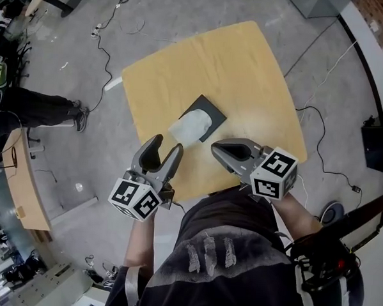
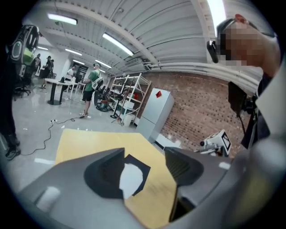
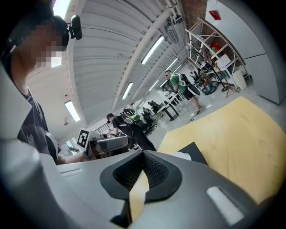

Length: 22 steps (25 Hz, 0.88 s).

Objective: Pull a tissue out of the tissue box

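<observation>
A black tissue box lies on the yellow wooden table, with a white tissue standing out of its top. My left gripper hovers just short of the tissue, near the table's front edge, jaws open and empty. In the left gripper view the box and tissue show in the gap of that gripper. My right gripper sits to the right of the box, jaws shut on nothing. The right gripper view shows its pads meeting, with the box corner beyond.
Grey floor with loose cables surrounds the table. A person's legs and a curved wooden desk are at the left. A black case stands at the right. People, tables and shelving fill the room beyond.
</observation>
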Available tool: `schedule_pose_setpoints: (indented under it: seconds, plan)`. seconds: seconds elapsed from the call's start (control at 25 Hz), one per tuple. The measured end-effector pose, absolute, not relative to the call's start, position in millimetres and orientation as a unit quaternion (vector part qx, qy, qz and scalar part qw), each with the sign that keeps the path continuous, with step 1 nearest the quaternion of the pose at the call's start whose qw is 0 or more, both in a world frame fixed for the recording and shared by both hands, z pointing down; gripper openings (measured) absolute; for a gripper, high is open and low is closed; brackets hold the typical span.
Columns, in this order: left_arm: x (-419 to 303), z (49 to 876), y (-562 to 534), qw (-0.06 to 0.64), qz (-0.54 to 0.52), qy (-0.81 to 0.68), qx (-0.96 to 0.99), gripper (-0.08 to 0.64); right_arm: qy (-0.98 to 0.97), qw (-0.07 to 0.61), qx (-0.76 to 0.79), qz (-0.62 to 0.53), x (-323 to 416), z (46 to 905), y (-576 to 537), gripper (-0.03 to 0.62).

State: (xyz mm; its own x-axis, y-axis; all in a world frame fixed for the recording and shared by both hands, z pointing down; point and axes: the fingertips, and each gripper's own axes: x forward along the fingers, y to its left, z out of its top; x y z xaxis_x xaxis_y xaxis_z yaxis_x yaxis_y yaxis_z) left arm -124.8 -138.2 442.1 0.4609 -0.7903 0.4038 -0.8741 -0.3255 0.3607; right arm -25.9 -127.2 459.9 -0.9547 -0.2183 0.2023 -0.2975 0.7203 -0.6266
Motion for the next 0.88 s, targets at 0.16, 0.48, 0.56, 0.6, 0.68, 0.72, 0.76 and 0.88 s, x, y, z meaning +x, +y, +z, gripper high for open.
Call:
schedule_pose_setpoints:
  seconds: [0.16,0.48,0.56,0.6,0.68,0.72,0.76,0.88]
  plan:
    - [-126.7,473.8,-144.6,0.336,0.07,-0.529,0.776,0.472,-0.924,0.06,0.131,0.353,-17.8,462.0,-136.7,-0.002]
    - [-129.6,520.1,-152.5,0.423,0.048,-0.552,0.717,0.531,-0.925,0.075,0.11,0.355,0.5,475.4,-162.7,-0.002]
    - [-128.9,533.5,-151.6,0.442,0.043,-0.555,0.704,0.533,-0.926,0.081,0.105,0.353,4.5,480.7,-167.1,-0.002]
    - [-128.7,540.1,-150.6,0.452,0.039,-0.554,0.698,0.534,-0.926,0.085,0.105,0.351,5.7,483.5,-169.2,-0.002]
    - [-130.1,551.1,-148.7,0.469,0.032,-0.551,0.69,0.534,-0.927,0.096,0.107,0.345,5.0,488.7,-173.5,-0.002]
    - [-131.6,555.4,-148.7,0.474,0.029,-0.549,0.688,0.534,-0.928,0.1,0.109,0.342,3.5,490.9,-175.6,-0.002]
    - [-133.1,559.4,-149.3,0.478,0.028,-0.547,0.686,0.534,-0.928,0.104,0.111,0.339,1.9,492.7,-177.4,-0.002]
    - [-135.6,572.5,-152.0,0.496,0.02,-0.541,0.679,0.533,-0.928,0.113,0.119,0.333,-0.2,496.9,-179.7,-0.002]
